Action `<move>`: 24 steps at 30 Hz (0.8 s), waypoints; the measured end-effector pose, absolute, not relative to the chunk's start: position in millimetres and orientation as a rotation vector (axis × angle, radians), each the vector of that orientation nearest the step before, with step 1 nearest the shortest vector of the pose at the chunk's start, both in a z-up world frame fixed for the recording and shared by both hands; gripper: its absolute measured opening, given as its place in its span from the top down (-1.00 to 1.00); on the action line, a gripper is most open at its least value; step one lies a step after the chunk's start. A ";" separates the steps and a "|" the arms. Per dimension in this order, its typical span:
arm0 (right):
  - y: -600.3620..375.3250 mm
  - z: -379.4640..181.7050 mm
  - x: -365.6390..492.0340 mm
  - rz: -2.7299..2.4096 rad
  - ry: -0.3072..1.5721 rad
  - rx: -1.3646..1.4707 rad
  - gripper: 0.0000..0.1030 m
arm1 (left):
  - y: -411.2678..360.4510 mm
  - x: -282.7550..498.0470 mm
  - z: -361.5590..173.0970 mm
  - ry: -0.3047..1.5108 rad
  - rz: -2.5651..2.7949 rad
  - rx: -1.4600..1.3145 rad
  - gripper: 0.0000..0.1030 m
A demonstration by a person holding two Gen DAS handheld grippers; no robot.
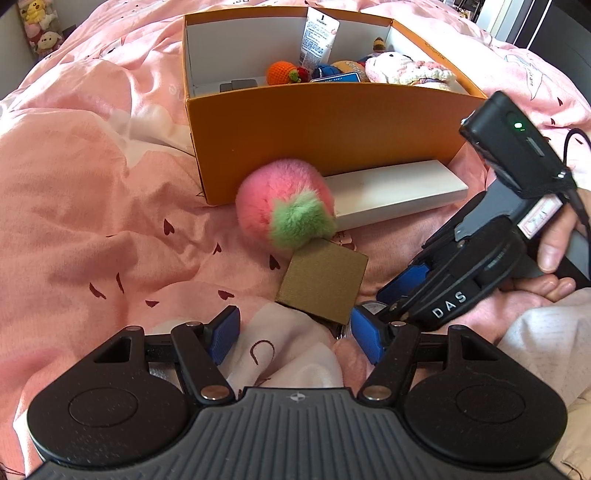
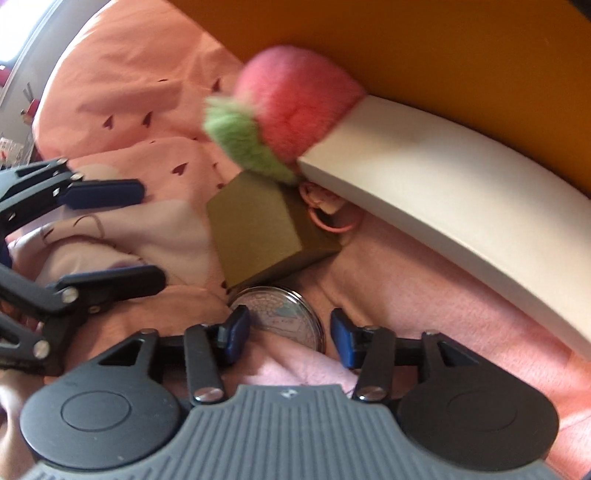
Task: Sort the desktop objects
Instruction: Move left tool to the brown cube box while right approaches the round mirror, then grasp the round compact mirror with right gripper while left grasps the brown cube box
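A round metal tin [image 2: 284, 314] lies on the pink bedding between the open fingers of my right gripper [image 2: 290, 328]; the pads stand on either side of it without visibly touching. A small olive-brown box [image 2: 262, 225] sits just beyond it, also in the left wrist view [image 1: 321, 284]. A pink and green plush ball [image 1: 284, 205] [image 2: 284, 114] rests against a long white box [image 1: 395, 192] [image 2: 443, 192]. My left gripper [image 1: 295, 332] is open and empty, just short of the brown box. The right gripper [image 1: 380, 306] shows low at the brown box's right side.
An orange cardboard box [image 1: 325, 125] stands behind, holding a crochet orange [image 1: 282, 72], a white tube [image 1: 317, 35], a blue card, a grey block and knitted toys. Rumpled pink bedding [image 1: 92, 206] lies all around. Plush toys sit at the far left.
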State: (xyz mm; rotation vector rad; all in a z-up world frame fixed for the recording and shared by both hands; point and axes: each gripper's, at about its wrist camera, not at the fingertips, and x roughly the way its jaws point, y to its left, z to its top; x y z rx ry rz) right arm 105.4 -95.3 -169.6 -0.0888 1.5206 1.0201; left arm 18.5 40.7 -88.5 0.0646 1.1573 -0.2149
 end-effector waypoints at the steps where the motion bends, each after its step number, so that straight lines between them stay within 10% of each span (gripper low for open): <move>1: -96.0 -173.5 107.5 1.021 1.533 -0.067 -0.13 | 40.5 18.4 -88.5 1.157 -0.214 0.066 -0.52; 8: -87.7 -175.1 99.6 1.050 1.516 -0.102 -0.34 | 38.7 18.7 -87.9 1.158 -0.209 0.072 -0.52; 17: -105.5 -142.3 92.8 1.052 1.430 -0.094 0.58 | 37.8 19.0 -87.2 1.156 -0.213 0.071 -0.52; 24: -131.0 -99.3 84.1 1.025 1.333 -0.109 0.73 | 38.4 17.8 -83.7 1.145 -0.237 0.040 -0.33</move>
